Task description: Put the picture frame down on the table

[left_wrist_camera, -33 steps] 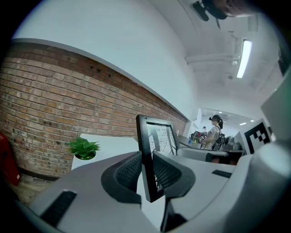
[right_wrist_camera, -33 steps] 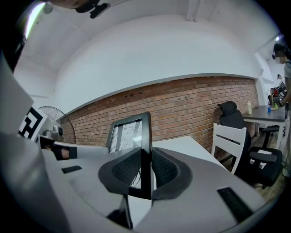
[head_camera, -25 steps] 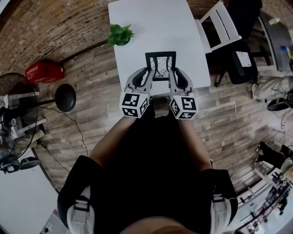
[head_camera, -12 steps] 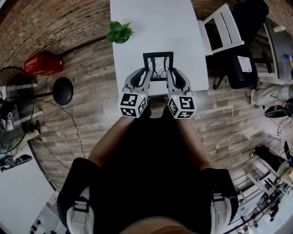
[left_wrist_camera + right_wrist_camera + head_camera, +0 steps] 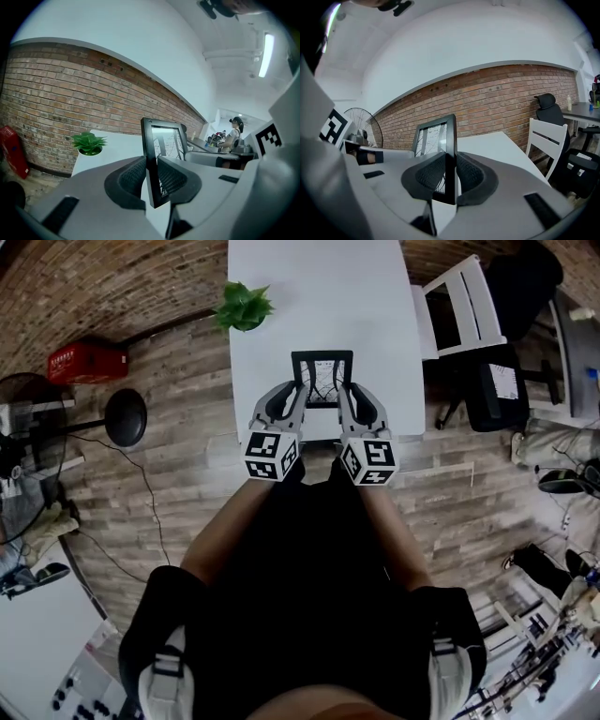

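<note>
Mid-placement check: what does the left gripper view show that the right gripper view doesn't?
Only the left gripper view: a potted plant, a red box, a distant person. Only the right gripper view: a white chair, a black office chair, a standing fan. Both: the picture frame clamped between the jaws, the white table, the brick wall.

Bright, even indoor light. Fisheye distortion bends the brick wall [image 5: 70, 93] and blackens the corners. A ceiling light strip [image 5: 268, 54] glares at two o'clock; the white tabletop [image 5: 319, 296] looks washed out.
</note>
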A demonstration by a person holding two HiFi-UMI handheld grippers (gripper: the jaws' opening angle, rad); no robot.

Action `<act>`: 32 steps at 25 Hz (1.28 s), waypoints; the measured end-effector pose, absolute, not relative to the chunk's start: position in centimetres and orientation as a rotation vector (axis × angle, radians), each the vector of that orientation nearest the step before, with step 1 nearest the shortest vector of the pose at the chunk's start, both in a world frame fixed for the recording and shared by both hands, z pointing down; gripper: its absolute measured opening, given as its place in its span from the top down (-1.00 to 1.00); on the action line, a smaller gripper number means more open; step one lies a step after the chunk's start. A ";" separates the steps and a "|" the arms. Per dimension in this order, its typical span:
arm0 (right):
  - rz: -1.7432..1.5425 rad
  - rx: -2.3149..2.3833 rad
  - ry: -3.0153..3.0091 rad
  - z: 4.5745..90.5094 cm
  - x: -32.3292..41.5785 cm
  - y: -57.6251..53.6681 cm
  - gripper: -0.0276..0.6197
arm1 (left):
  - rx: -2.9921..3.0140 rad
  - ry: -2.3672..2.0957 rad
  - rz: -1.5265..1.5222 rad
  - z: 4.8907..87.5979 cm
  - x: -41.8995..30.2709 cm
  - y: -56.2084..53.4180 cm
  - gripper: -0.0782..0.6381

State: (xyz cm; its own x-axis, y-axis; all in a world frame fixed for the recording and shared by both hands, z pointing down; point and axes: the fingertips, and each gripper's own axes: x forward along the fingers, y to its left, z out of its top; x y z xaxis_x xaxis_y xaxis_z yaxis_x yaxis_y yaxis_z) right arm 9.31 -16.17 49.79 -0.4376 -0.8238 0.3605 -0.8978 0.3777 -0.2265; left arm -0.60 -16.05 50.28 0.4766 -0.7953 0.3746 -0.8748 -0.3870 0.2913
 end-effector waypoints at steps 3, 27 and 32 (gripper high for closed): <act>0.597 1.519 -2.435 50.9 9.3 -16.8 0.71 | 2.249 -1.400 0.252 51.6 -0.6 -16.6 0.55; 0.737 1.361 -2.337 60.1 9.3 -20.4 0.71 | 2.100 -1.392 0.405 60.6 -0.4 -19.1 0.55; 0.766 1.351 -2.311 62.0 9.1 -20.8 0.71 | 2.072 -1.370 0.433 62.5 -0.6 -19.5 0.55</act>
State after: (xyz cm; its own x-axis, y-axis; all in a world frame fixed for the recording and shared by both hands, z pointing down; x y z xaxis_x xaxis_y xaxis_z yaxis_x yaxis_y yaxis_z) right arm 9.05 -20.81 61.97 -0.4809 -0.6838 0.5488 -0.8762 0.3976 -0.2724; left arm -0.61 -19.52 62.54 0.4113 -0.7101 0.5715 -0.9095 -0.2787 0.3083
